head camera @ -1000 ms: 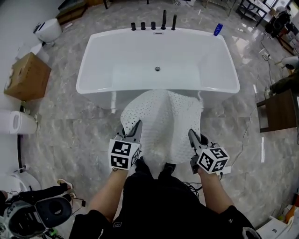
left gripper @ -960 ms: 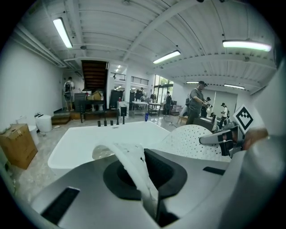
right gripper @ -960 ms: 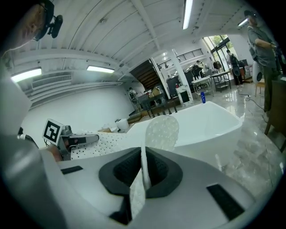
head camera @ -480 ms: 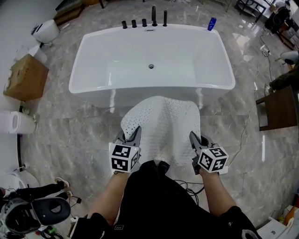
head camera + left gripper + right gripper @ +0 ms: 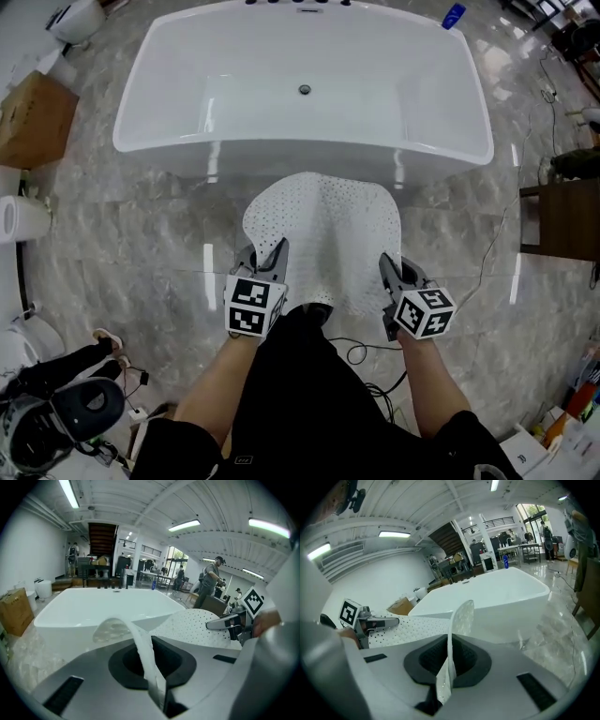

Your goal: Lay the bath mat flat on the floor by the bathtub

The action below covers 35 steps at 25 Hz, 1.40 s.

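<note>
We have the bath mat [image 5: 323, 234] pinched at its near corners, left gripper [image 5: 276, 251] and right gripper [image 5: 387, 265] both clamped on it; mat spreads toward the bathtub [image 5: 281, 155], drain [image 5: 304, 90] visible inside.

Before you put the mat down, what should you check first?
1. Grip of the left gripper on the bath mat: ok, shut on its near edge.
2. Grip of the right gripper: ok, shut on the mat's other near corner.
3. Mat in front of the bathtub: ok.
4. Mat flat: not ok, it humps up in the middle.
5. Far edge down on the floor: cannot tell.
6. Nothing under the mat: cannot tell, the mat hides that spot.
</note>
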### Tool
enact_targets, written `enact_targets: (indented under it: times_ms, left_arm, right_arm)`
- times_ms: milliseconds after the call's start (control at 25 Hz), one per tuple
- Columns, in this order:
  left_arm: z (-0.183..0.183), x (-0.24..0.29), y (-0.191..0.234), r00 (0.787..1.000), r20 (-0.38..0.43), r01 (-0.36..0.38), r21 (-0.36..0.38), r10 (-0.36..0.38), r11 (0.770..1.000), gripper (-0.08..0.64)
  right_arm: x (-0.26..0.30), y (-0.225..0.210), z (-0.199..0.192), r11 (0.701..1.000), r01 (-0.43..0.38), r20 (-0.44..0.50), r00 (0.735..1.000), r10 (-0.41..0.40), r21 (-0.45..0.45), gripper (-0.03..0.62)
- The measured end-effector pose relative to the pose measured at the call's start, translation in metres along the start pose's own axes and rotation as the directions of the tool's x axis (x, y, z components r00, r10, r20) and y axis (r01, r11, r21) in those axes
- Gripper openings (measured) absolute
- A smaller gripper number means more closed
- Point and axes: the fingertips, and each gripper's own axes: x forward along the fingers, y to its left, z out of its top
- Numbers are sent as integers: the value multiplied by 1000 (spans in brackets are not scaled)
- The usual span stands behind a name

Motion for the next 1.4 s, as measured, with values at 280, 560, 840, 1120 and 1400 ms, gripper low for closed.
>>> enact_targets:
  times_ms: [280, 560, 840, 1120, 1400]
  left_arm:
    - [-33, 37, 38, 999, -39, -8, -55, 5, 998, 20]
    - [-51, 60, 74, 997, -75, 20, -16, -21, 1000, 20]
    - [-76, 92, 111, 998, -68, -3, -28, 1, 1000, 20]
    - [-119, 144, 125, 997, -82, -16, -44, 13, 999, 20]
    - [-163, 201, 121, 998, -63, 2, -24, -4, 1000, 20]
  right_arm:
    - [67, -3, -18, 999, 25, -65, 998, -24, 25, 25]
    - [129, 28, -18, 999, -18, -85, 996, 21, 33, 25]
    - [180, 30, -30, 999, -35, -100, 994, 34, 2, 25]
    - [219, -11, -74, 999, -30, -129, 991, 33, 21, 25]
    - [272, -54, -118, 999, -33, -115, 993, 33, 6, 25]
